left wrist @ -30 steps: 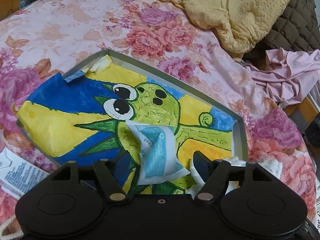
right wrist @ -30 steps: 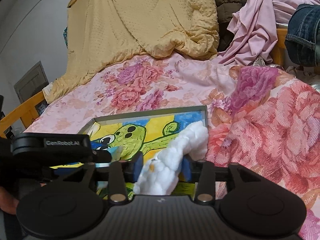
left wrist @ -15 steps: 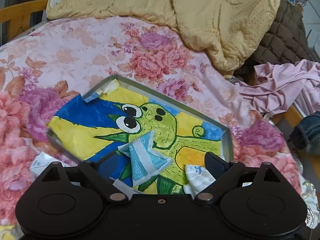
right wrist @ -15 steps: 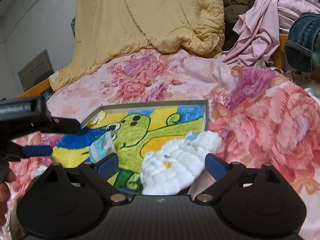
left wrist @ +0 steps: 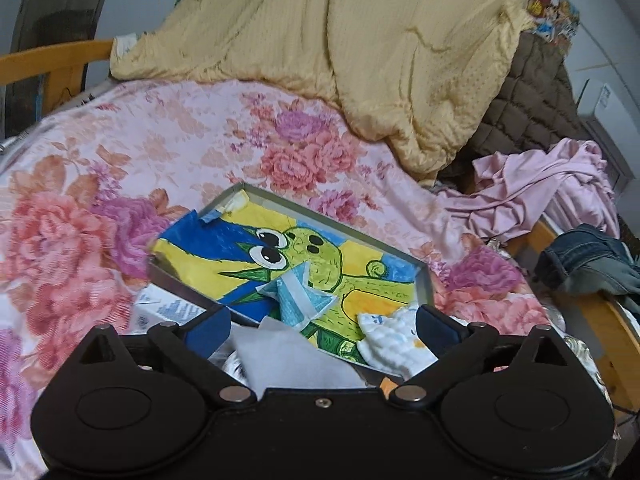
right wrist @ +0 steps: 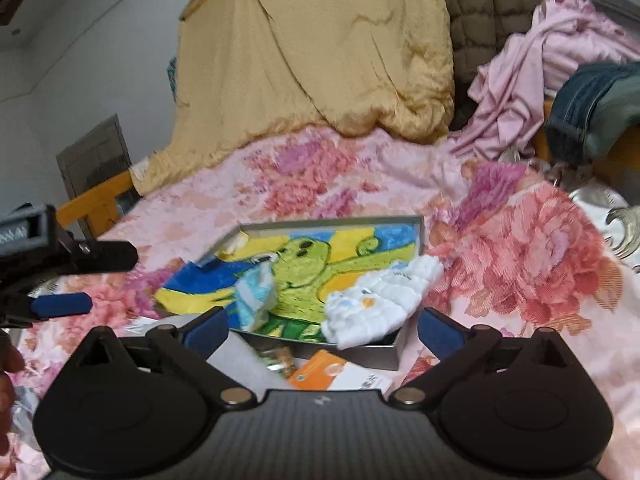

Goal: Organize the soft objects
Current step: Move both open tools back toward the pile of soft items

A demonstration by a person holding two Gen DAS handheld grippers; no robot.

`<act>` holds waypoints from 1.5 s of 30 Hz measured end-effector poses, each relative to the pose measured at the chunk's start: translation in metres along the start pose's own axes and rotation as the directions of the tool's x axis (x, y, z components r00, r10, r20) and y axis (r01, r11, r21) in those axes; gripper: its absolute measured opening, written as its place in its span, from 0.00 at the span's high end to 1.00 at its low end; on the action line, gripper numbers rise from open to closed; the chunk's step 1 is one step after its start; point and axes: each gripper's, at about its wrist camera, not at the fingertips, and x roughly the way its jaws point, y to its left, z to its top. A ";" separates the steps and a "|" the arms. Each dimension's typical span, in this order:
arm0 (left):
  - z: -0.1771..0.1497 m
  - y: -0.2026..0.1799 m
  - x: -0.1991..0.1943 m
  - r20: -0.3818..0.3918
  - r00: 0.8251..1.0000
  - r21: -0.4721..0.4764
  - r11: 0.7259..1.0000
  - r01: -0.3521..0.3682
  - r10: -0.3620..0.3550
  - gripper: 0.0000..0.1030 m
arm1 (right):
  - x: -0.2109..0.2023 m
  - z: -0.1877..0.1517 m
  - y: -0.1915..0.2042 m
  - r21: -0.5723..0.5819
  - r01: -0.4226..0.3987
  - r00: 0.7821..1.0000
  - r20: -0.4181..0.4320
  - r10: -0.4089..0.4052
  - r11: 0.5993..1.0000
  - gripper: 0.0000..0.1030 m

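The release step is judged done: the blue packet (left wrist: 298,300) and white cloth (right wrist: 380,300) lie in the tray (right wrist: 420,228). Both grippers' jaws have just been opening, now wide, nothing between. Next, another soft item must be found.

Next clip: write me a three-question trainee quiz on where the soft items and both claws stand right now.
1. True or false: the white quilted cloth lies in the tray, hanging over its near rim.
2. What lies on the frog drawing beside the white cloth? A) blue-and-white packet B) jeans C) yellow blanket
3. Fill in: the right claw and the left claw are both ____, gripping nothing.

Key: 1 true. 2 A, the packet. 3 open; their jaws have just been opening, nothing between them.
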 end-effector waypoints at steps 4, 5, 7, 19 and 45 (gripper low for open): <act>-0.013 0.004 -0.032 0.046 0.999 0.033 0.999 0.002 -0.004 0.01 | -0.033 -0.009 0.016 -0.027 -0.003 0.998 0.057 0.004 1.000 0.00; -0.017 0.005 -0.040 0.055 0.998 0.039 0.999 0.005 -0.007 0.01 | -0.041 -0.011 0.018 -0.028 -0.001 0.998 0.069 0.003 1.000 0.00; -0.026 0.009 -0.057 0.074 0.997 0.057 0.998 0.006 -0.010 0.01 | -0.058 -0.015 0.022 -0.014 0.003 0.995 0.098 -0.001 1.000 0.00; -0.085 0.042 -0.130 0.092 0.996 0.121 0.993 -0.014 0.003 0.01 | -0.113 -0.043 0.040 0.015 0.009 0.997 0.079 -0.010 1.000 0.00; -0.137 0.072 -0.115 -0.052 0.999 0.156 0.988 -0.006 0.014 0.01 | -0.075 -0.076 0.061 -0.042 0.095 0.939 -0.328 -0.103 0.995 0.00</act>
